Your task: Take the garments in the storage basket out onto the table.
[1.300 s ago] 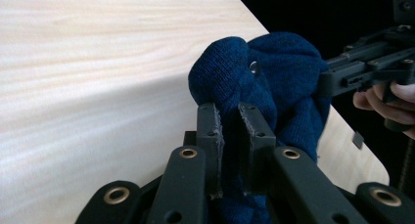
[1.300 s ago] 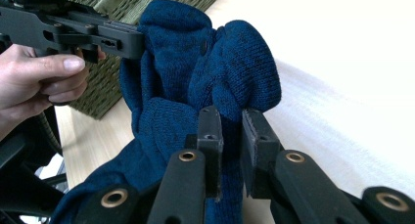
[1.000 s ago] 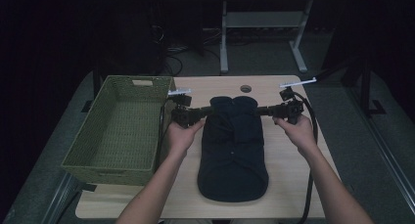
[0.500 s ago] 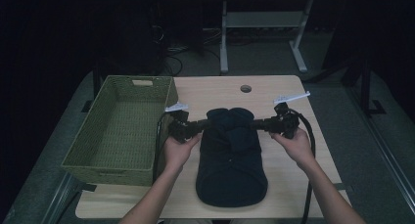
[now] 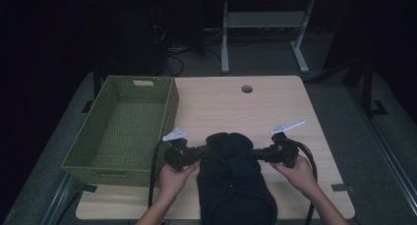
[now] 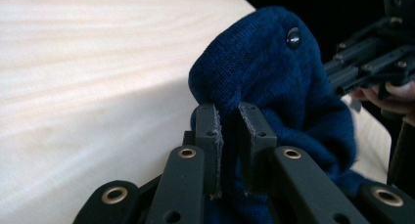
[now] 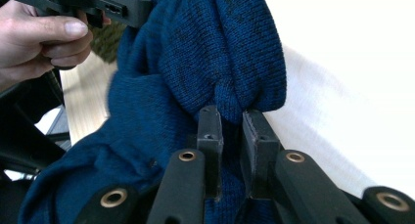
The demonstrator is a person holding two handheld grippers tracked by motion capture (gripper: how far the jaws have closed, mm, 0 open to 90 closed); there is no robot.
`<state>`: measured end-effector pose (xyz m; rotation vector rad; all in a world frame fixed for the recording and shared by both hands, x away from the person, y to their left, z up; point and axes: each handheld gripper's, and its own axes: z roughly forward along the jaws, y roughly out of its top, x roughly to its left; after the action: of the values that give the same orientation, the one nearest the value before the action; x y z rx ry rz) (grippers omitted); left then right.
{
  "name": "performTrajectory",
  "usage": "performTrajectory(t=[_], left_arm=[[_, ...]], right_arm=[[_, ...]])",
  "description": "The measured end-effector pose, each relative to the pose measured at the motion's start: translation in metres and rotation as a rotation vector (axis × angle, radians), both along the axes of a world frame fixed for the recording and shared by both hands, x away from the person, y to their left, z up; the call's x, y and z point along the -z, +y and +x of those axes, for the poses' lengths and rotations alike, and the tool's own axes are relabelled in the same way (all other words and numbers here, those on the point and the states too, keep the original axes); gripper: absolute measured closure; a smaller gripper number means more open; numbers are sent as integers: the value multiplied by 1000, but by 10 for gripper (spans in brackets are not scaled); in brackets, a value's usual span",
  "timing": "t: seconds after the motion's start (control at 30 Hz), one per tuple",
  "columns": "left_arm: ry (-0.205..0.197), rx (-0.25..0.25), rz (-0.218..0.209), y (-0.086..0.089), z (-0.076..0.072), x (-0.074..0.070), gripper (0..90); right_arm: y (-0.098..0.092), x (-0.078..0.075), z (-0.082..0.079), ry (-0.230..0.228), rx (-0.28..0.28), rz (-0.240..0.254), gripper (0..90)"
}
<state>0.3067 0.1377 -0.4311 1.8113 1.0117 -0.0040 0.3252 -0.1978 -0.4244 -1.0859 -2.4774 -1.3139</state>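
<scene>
A dark blue knitted garment [image 5: 231, 178] lies on the light wooden table [image 5: 236, 104], reaching to the near edge. My left gripper [image 5: 199, 151] is shut on its left upper edge, and my right gripper [image 5: 258, 154] is shut on its right upper edge. Between the two, the cloth is folded over toward the near side. In the left gripper view the knit [image 6: 274, 82], with a small dark button [image 6: 293, 36], bunches between the pads [image 6: 214, 131]. In the right gripper view a fold of the knit [image 7: 215, 53] is pinched in my right gripper [image 7: 230, 128], with the other hand [image 7: 41, 38] beyond.
A green woven basket [image 5: 164, 112], open and with nothing in it, stands on the table's left side, close to my left hand. The table has a round cable hole [image 5: 247, 89] near its far edge. Desk legs and cables stand on the dark floor beyond.
Both grippers have moved toward the near edge and down, each holding the garment's far edge. The far part of the garment has folded over onto the near part.
</scene>
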Motion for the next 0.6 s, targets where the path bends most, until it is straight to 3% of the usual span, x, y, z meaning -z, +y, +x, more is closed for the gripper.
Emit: performTrajectory(t=[0.13, 0.3, 0.43, 0.6], left_arm=[[8, -1, -8, 0, -2, 3, 810], [-5, -50, -25, -5, 16, -6, 820], [-41, -89, -34, -16, 45, -23, 820], [-88, -127, -64, -22, 81, -47, 820]], right_arm=[[-7, 3, -3, 11, 7, 24, 784], [-8, -12, 1, -32, 23, 19, 789], [-12, -27, 22, -26, 76, 30, 790], [-20, -50, 57, -67, 150, 51, 792]])
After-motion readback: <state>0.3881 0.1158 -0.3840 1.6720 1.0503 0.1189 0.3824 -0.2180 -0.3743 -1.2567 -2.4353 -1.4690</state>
